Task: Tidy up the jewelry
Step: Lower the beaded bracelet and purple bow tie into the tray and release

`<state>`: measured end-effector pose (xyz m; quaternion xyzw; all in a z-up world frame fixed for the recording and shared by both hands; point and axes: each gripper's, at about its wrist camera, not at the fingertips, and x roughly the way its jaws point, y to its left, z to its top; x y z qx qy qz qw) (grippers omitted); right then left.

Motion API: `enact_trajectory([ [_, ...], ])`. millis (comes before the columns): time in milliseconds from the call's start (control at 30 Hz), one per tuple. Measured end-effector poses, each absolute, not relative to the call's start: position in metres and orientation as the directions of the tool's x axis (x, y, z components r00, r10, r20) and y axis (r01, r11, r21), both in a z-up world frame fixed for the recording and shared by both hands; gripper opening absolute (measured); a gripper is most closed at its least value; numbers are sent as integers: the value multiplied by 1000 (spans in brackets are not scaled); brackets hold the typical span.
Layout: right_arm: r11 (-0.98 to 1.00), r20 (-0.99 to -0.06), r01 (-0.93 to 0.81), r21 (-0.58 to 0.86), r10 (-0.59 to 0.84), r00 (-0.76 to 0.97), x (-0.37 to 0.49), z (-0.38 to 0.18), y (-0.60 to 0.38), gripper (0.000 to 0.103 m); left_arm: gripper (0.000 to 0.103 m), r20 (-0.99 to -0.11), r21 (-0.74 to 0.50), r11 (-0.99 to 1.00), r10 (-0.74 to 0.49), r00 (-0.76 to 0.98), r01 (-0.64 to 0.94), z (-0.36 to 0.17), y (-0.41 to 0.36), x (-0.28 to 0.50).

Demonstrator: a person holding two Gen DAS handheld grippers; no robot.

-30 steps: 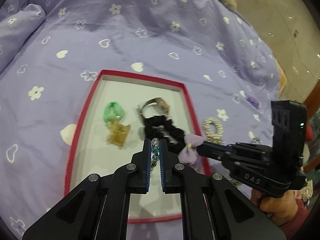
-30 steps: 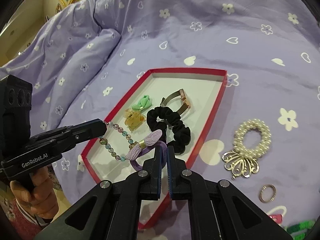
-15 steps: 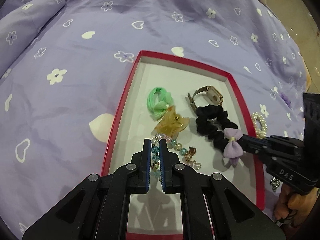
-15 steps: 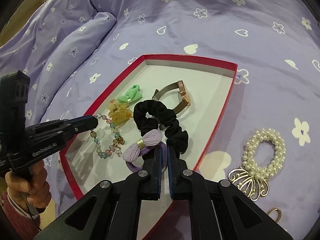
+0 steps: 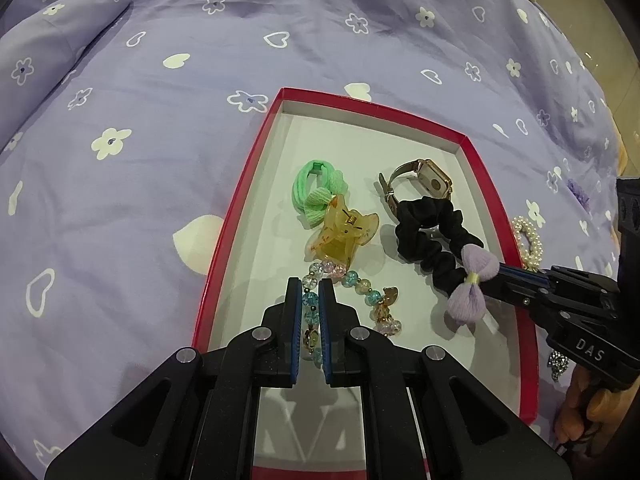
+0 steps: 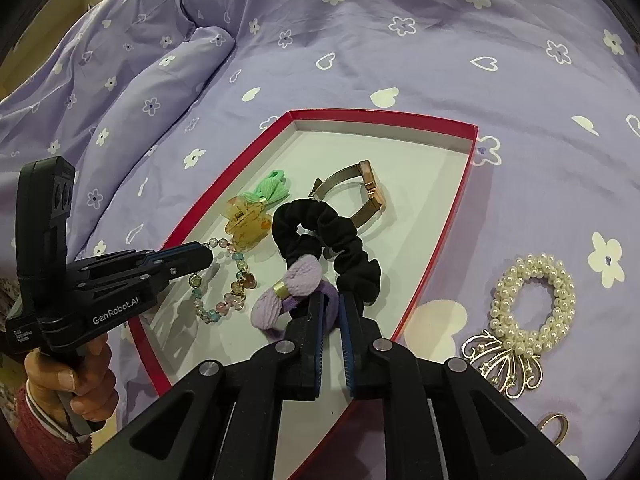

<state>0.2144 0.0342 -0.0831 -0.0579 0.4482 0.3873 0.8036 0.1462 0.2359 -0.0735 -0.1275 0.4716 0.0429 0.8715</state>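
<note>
Left wrist view: the left gripper pinches a beaded bracelet between its fingers, low in the red-rimmed tray on the purple bedspread; part of the strand is hidden behind them. At 12 o'clock lie an amber claw clip and green hair tie, at 2 o'clock a watch and black scrunchie. A pearl scrunchie is half hidden behind the tray rim

Right wrist view: the right gripper, fingers parting, has the lilac bow hair tie between them; whether they grip it is unclear. At 9 o'clock a hand is cut off
</note>
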Motion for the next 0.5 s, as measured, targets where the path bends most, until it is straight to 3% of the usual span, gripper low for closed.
enact_trajectory([
  [233, 686, -757, -680, 259, 581, 299, 210, -77, 34, 25, 16, -834, -171, 966, -37, 551, -194, -70, 233, 144],
  [333, 684, -753, -682, 260, 586, 300, 208, -75, 33, 26, 24, -832, -160, 968, -27, 554, -194, -67, 232, 143],
  [500, 685, -742, -678, 267, 595, 309, 203, -70, 26, 27, 25, -831, -149, 969, -14, 557, -198, -62, 230, 140],
])
